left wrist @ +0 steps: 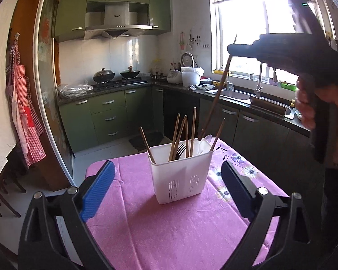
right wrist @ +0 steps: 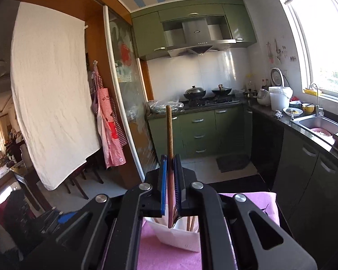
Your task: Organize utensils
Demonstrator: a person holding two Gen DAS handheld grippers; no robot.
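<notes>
A white slotted utensil holder (left wrist: 181,175) stands on the pink tablecloth (left wrist: 164,225). It holds several wooden chopsticks (left wrist: 192,132), a black fork (left wrist: 180,150) and a white spoon (left wrist: 206,140). My left gripper (left wrist: 167,191) is open, its blue pads either side of the holder and nearer the camera. My right gripper (left wrist: 233,50) is high above the holder, shut on a dark wooden chopstick (left wrist: 216,99) whose lower end dips into the holder. In the right wrist view the chopstick (right wrist: 169,135) stands upright in my right gripper (right wrist: 170,159), with the holder (right wrist: 180,236) below.
The table's far edge lies just behind the holder. Beyond are green kitchen cabinets (left wrist: 110,112), a stove with two woks (left wrist: 115,75), a sink (left wrist: 236,94) under a bright window, and a red checked apron (left wrist: 24,112) hanging at left.
</notes>
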